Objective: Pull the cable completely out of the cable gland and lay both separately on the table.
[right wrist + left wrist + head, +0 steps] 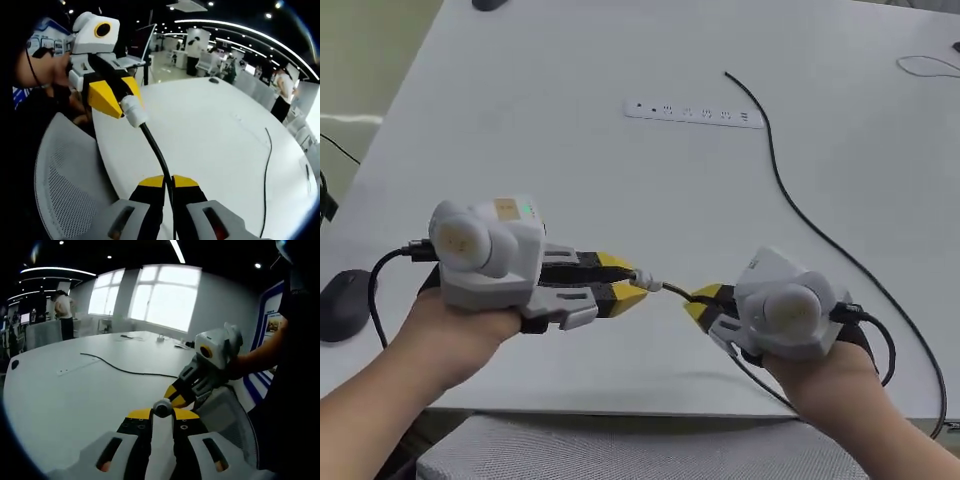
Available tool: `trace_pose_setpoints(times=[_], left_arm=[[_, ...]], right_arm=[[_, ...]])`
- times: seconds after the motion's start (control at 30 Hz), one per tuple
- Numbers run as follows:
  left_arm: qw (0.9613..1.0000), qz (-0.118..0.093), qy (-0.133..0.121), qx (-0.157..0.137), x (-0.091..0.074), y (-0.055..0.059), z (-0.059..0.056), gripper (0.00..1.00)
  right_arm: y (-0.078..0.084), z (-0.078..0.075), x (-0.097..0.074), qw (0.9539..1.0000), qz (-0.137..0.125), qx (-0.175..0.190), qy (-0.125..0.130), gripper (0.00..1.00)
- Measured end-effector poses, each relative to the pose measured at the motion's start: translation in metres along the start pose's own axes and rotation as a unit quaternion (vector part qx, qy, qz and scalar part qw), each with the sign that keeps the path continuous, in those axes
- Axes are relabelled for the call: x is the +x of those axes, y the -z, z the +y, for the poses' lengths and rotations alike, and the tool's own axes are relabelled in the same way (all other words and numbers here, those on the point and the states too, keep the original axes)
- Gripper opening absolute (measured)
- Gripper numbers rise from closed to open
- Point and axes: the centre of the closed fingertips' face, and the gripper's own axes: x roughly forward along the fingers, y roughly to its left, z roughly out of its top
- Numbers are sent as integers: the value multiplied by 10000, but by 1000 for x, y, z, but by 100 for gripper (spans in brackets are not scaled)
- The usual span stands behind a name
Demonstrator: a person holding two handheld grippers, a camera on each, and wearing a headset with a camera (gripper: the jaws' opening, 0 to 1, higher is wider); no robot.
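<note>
Above the near edge of the white table [620, 180], my left gripper [635, 284] is shut on a white cable gland [647, 283]. The gland [162, 407] sits clamped between the yellow jaw tips in the left gripper view. A thin black cable [675, 291] runs from the gland to my right gripper [698, 303], which is shut on it. In the right gripper view the cable [156, 150] stretches from the gland [132, 111] down into my right gripper [168, 182]. The cable is still inside the gland.
A white power strip [694, 113] lies at the far middle of the table. A long black cord [800, 210] curves down the right side. A black mouse [342, 305] sits at the left edge. A grey mesh chair [620, 448] is below the table edge.
</note>
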Motion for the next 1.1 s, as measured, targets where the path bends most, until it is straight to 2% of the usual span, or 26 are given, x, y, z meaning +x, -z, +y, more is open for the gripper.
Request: trace_pose_setpoints(times=[0.23, 0.4, 0.5, 0.6, 0.67, 0.9, 1.1], left_arm=[[10000, -30, -28, -40, -2, 0, 0, 15], [9999, -55, -63, -71, -3, 0, 0, 15], [9999, -57, -90, -108, -4, 1, 0, 15], [9999, -50, -105, -116, -5, 2, -1, 15], [9999, -29, -112, -121, -4, 4, -1, 15], [9999, 11, -99, -112, 0, 9, -4, 15], [9999, 30, -119, -95, 4, 15, -1, 15]], right_arm=[[18, -7, -5, 9996, 135, 210, 128, 0], [23, -7, -8, 9996, 144, 184, 167, 0], [32, -11, -9, 9994, 244, 94, 218, 0], [37, -17, -13, 9991, 246, 230, 259, 0], [36, -18, -15, 9993, 196, 138, 290, 0], [32, -22, -16, 9992, 203, 186, 303, 0], [22, -27, -17, 9992, 157, 145, 332, 0]])
